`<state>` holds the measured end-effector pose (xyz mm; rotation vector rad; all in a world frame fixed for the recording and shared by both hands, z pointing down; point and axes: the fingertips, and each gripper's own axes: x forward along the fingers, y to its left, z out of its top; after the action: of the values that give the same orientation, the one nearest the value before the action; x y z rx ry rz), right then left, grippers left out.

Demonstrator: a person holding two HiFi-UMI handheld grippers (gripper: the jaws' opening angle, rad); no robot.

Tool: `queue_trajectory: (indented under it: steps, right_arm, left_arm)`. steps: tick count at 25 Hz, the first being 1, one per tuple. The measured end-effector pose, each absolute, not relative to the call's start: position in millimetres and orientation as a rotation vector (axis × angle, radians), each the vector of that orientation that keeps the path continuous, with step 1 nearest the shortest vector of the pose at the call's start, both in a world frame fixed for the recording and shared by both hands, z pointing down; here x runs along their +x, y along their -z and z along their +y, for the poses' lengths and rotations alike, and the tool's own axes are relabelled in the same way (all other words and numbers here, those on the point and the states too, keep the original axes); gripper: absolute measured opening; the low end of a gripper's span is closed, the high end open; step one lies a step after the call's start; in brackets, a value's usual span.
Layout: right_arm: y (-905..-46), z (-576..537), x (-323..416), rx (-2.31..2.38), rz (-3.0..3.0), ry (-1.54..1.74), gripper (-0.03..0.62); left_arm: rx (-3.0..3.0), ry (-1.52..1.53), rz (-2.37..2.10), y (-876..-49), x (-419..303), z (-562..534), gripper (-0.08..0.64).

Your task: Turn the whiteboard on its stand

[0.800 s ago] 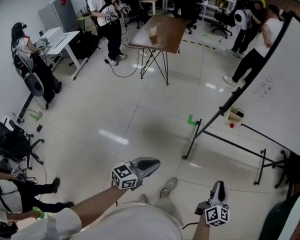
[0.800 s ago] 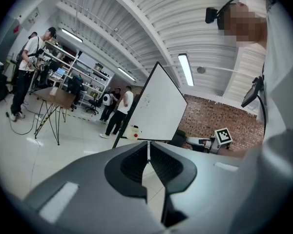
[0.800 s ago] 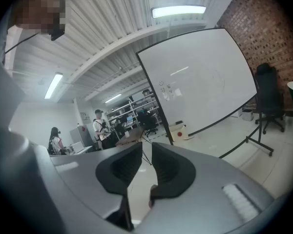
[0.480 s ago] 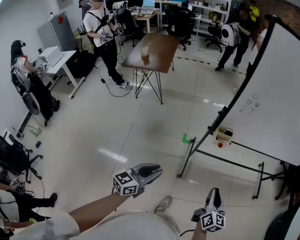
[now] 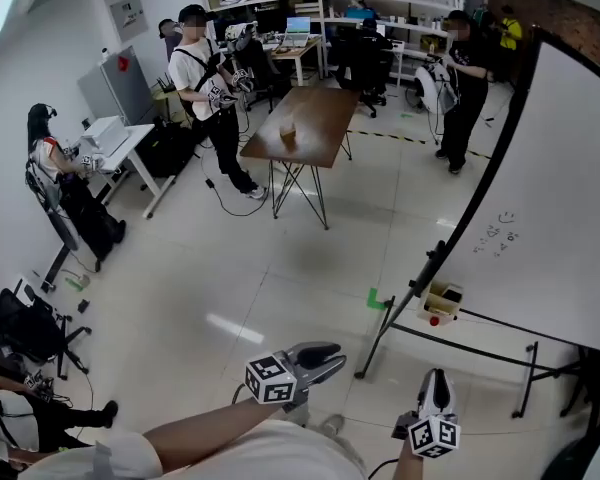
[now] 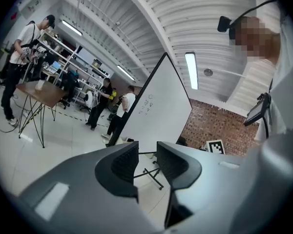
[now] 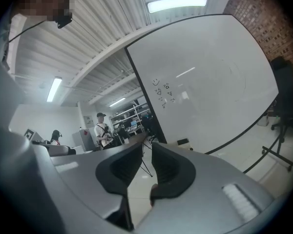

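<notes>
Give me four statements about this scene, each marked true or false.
1. The left gripper grips the whiteboard. False: its jaws stand apart and empty, short of the board.
2. Small drawings mark the whiteboard. True.
3. A cup stands on the brown table. True.
4. The right gripper clamps the stand. False: it is open and empty, apart from the stand.
</notes>
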<state>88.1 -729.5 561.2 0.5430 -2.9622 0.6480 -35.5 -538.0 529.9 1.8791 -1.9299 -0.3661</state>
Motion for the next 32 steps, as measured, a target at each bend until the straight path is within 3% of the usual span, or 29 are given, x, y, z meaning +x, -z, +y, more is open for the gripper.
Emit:
queue_trajectory:
  steps: [9, 23, 32]
  right_arm:
    - [-568.3, -738.0, 53.3, 0.595, -2.902, -0.475, 0.055]
    - [-615.2, -717.8, 11.3, 0.95, -2.673, -0.448, 0.055]
    - [-624.2, -693.0, 10.2, 1.155, -2.57, -0.538, 0.055]
  left_arm:
    - [1.997, 0.307, -1.748, -548.6, -84.1, -590.4, 0.089]
    - [2.236, 0.061, -1.402, -562.3, -185.2, -730.6, 0.256]
    - [2.462, -0.19, -1.334, -559.8, -177.2, -833.1, 0.325]
